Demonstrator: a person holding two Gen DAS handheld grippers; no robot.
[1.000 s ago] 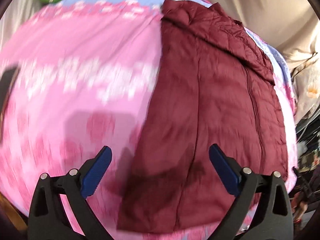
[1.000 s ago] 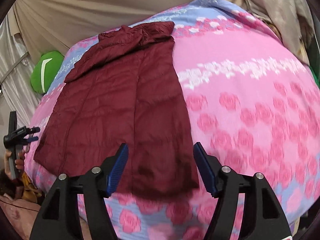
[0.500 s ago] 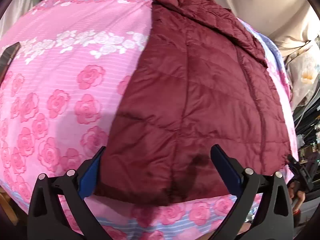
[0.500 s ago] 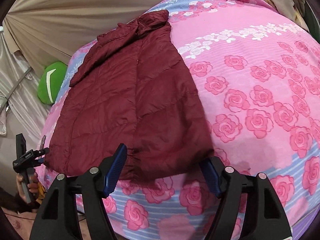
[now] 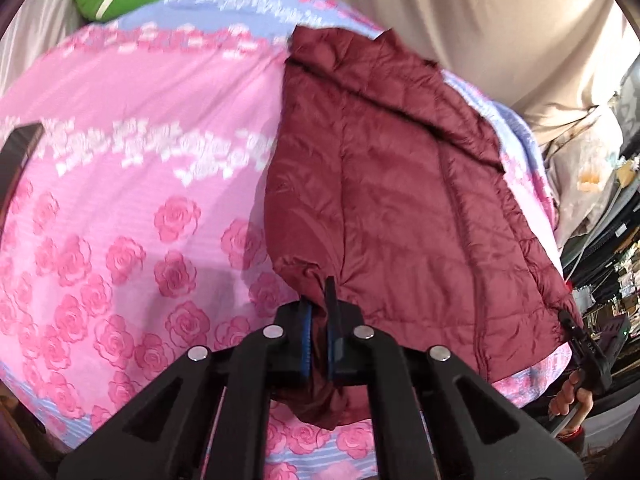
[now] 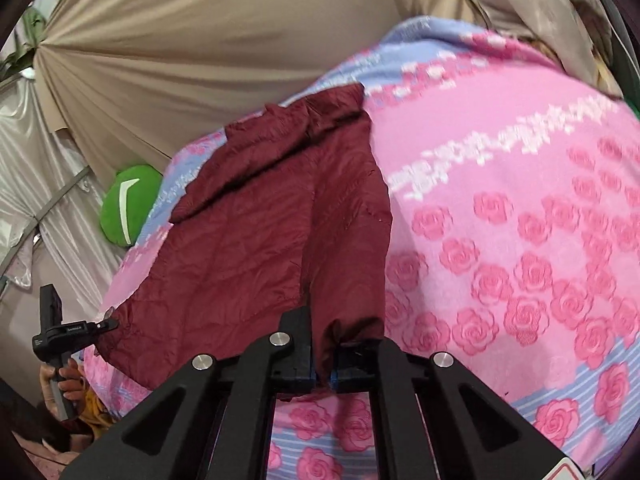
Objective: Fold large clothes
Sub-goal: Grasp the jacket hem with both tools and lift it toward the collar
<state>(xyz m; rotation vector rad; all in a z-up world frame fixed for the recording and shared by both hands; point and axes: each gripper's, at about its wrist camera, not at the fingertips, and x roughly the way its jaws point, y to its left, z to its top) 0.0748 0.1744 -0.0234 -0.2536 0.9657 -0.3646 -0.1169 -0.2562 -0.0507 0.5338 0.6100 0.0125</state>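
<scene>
Maroon jacket [image 5: 392, 200] hem pinched in left gripper [image 5: 318, 336] and right gripper [image 6: 322, 354]; dark phone-like slab [image 5: 20, 152] only in left view.

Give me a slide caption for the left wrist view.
Left gripper shut on maroon jacket hem over rose-print bedspread.

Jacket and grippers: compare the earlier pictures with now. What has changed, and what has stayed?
Both grippers closed on the jacket hem: the left gripper and right gripper, jaws open before, now pinch bunched fabric. The jacket otherwise still lies spread on the bedspread, green cushion unmoved.
</scene>
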